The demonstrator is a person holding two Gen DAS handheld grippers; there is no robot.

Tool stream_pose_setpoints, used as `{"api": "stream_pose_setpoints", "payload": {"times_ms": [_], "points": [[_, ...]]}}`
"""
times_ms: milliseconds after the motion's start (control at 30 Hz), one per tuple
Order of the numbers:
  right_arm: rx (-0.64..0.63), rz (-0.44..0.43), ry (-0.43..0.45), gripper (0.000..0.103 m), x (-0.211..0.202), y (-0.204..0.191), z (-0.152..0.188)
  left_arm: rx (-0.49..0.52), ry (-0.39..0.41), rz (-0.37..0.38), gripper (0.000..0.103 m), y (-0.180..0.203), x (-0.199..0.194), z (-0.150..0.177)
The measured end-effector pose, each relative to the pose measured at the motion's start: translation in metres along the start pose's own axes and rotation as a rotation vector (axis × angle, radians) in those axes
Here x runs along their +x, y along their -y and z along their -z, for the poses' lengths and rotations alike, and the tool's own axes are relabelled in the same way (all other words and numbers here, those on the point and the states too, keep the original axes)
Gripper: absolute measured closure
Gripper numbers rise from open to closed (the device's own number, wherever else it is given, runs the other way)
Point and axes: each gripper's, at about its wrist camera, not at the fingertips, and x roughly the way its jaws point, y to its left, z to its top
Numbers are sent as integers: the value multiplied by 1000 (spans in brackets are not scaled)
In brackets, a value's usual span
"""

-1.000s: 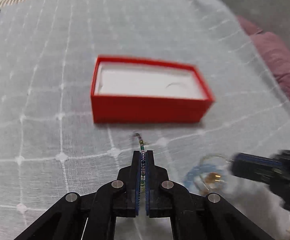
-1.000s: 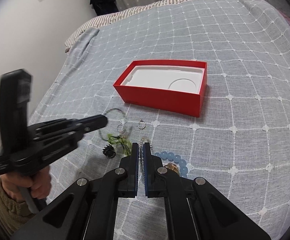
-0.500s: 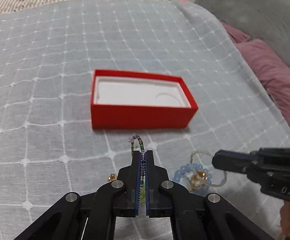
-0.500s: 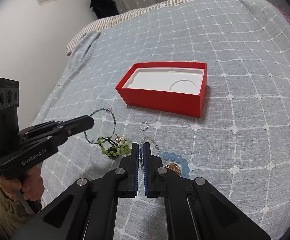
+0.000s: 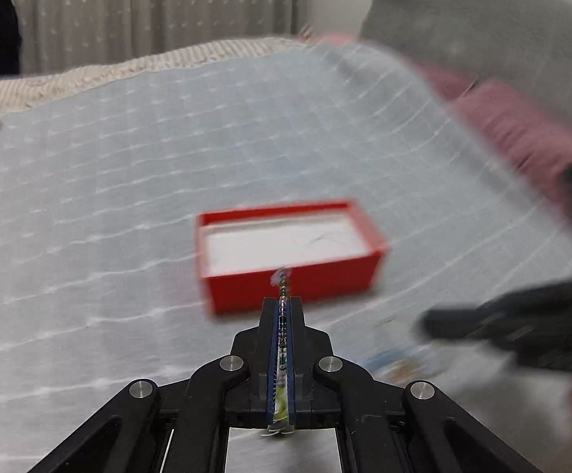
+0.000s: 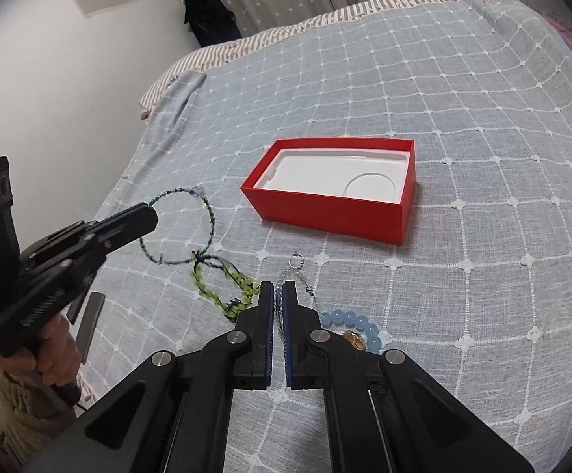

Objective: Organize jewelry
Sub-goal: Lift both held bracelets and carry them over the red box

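A red box [image 6: 337, 205] with a white insert lies open on the grey-blue checked bedspread; it also shows in the left wrist view [image 5: 290, 252]. My left gripper [image 5: 284, 303] is shut on a dark beaded bracelet [image 6: 203, 205] and holds it in the air, left of the box. A green beaded bracelet [image 6: 223, 299] hangs tangled from it. My right gripper [image 6: 278, 291] is shut with nothing in it, low over a clear bead bracelet [image 6: 292, 276] and a blue bead bracelet [image 6: 349, 321].
A gold charm [image 6: 355, 341] lies inside the blue bracelet. A grey cushion [image 5: 483, 27] and pink pillows [image 5: 514, 126] sit at the bed's right side. A striped pillow [image 6: 246, 45] lies at the far end. A small grey card [image 6: 89, 323] lies near the left bed edge.
My left gripper has lifted the dark bracelet off the bed, dragging the green bracelet up with it, and moved toward the box. The right gripper has stayed nearly still.
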Motion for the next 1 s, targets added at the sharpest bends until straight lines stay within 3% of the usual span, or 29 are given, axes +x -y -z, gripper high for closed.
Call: {"api": "stream_pose_setpoints", "payload": {"times_ms": [67, 100, 133, 200, 267, 367, 467, 533, 567, 667, 767, 1000], "points": [[4, -2, -2, 99, 1, 1, 1, -26, 12, 133, 103, -4, 1, 4], [3, 1, -4, 99, 1, 1, 1, -27, 3, 147, 103, -4, 3, 5], [3, 2, -3, 99, 1, 1, 1, -23, 11, 119, 103, -2, -2, 3], [2, -1, 2, 99, 0, 1, 0, 30, 119, 167, 103, 5, -27, -2], [6, -1, 4, 99, -1, 1, 0, 57, 155, 159, 103, 7, -33, -2], [7, -2, 1, 99, 0, 2, 1, 2, 50, 115, 103, -2, -7, 3], [6, 0, 4, 99, -1, 3, 0, 89, 112, 172, 103, 10, -17, 3], [15, 2, 7, 99, -1, 5, -1, 34, 40, 120, 103, 2, 1, 4], [18, -1, 7, 99, -2, 5, 0, 3, 20, 132, 103, -2, 6, 5], [5, -6, 14, 99, -4, 3, -3, 14, 72, 140, 103, 0, -4, 0], [3, -10, 23, 99, -5, 2, -11, -52, 102, 184, 103, -11, -10, -10], [11, 5, 49, 99, -4, 12, -38, -100, 103, 211, 103, -22, 12, -34]]}}
